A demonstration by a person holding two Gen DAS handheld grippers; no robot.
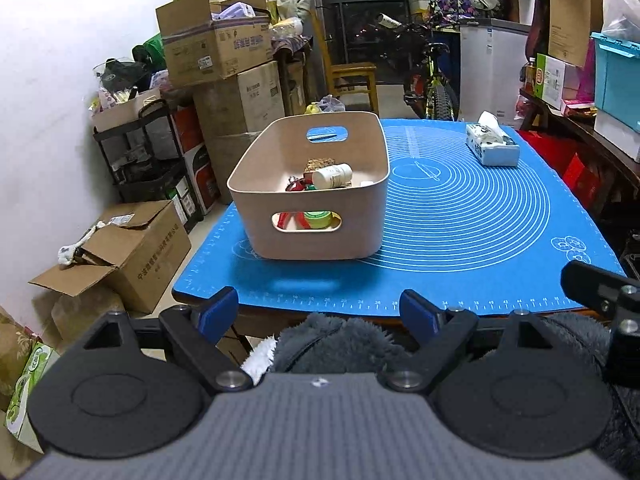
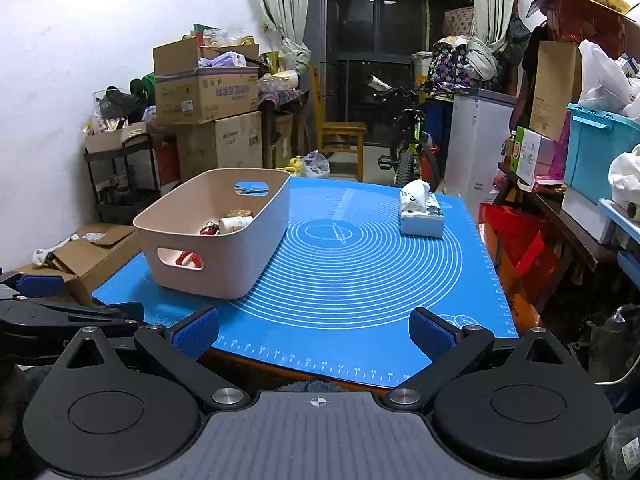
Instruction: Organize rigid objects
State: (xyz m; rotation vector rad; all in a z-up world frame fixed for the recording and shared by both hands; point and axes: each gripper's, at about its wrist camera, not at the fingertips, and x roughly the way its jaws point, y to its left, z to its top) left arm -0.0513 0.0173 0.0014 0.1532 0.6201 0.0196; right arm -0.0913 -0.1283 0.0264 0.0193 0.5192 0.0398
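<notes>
A beige storage bin [image 1: 316, 236] [image 2: 240, 248] with handle cut-outs stands on the left of the blue mat [image 1: 460, 240] [image 2: 352, 280]. Inside it lie a white bottle [image 1: 332, 176] [image 2: 235, 224], a red item [image 1: 295, 186] [image 2: 209, 229], a green roll [image 1: 318, 219] and a brown speckled piece [image 1: 318, 163]. My left gripper [image 1: 320, 314] hangs open before the table's near edge, nothing between its blue pads. My right gripper [image 2: 316, 334] is open too, over the near edge, holding nothing. The left gripper's tip [image 2: 40, 284] shows at the right wrist view's left edge.
A tissue box [image 1: 492, 144] [image 2: 420, 214] sits at the mat's far right. Cardboard boxes [image 1: 216, 52] and a black cart [image 1: 152, 160] crowd the left wall. A wooden chair [image 2: 340, 136], a bicycle [image 2: 408, 152] and shelves with a teal crate [image 2: 596, 152] stand behind and right. Grey fleece [image 1: 340, 344] lies below.
</notes>
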